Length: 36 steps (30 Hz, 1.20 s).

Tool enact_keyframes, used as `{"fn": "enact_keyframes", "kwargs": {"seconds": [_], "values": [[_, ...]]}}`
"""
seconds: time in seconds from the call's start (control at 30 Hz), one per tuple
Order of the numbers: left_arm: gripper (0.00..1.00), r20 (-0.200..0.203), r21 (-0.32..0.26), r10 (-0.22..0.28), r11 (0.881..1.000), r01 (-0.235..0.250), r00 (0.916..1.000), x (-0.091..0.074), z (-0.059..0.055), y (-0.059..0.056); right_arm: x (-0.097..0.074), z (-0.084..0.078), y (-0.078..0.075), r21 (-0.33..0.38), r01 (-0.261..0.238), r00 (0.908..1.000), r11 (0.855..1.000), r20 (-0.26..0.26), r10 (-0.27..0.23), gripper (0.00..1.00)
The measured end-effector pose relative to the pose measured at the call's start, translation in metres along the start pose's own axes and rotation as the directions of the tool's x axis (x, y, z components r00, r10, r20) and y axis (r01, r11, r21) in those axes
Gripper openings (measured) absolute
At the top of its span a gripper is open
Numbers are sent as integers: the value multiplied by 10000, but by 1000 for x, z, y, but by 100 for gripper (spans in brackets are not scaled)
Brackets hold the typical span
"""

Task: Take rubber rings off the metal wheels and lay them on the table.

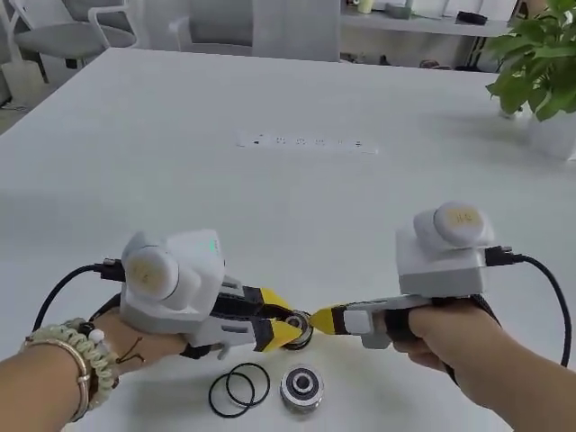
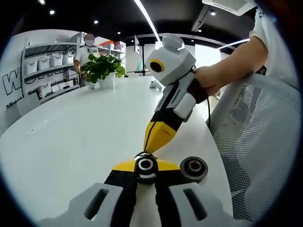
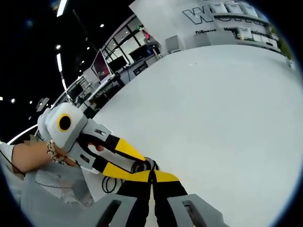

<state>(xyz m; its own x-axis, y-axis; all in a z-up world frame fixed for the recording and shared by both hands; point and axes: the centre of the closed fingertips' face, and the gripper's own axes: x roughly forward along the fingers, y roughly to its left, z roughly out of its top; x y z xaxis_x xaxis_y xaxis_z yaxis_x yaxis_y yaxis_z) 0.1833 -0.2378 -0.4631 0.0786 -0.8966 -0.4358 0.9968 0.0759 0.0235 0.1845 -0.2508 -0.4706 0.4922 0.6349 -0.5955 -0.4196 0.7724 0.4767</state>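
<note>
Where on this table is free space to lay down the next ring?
Crowded: the near edge, where two rubber rings and a loose wheel lie below the left gripper and right gripper, which meet at the held wheel. Free: the wide table between the grippers and the socket strip.

My left gripper (image 1: 290,330) and right gripper (image 1: 319,320) are white with yellow-black jaws and black cables (image 1: 551,286); beaded bracelets (image 1: 85,360) ring my left wrist.

White table (image 1: 270,108) with inset socket strip (image 1: 306,142). Grey chairs (image 1: 54,31) beyond it. Potted plant (image 1: 540,63) at the far right. Wall shelving (image 2: 47,71). Ceiling strip light (image 2: 147,19) lit.
</note>
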Motion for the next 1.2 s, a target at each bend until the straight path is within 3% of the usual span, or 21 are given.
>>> {"fn": "enact_keyframes", "kwargs": {"seconds": [0.37,1.2], "values": [[8,-181,216,68,9997,-64,9998,1,0,0,0,1,7,292,-170,9999,9994,22,170,0],[8,-158,57,105,9999,-104,9998,2,1,0,-2,10,18,58,-464,9985,9989,285,462,0]]}}
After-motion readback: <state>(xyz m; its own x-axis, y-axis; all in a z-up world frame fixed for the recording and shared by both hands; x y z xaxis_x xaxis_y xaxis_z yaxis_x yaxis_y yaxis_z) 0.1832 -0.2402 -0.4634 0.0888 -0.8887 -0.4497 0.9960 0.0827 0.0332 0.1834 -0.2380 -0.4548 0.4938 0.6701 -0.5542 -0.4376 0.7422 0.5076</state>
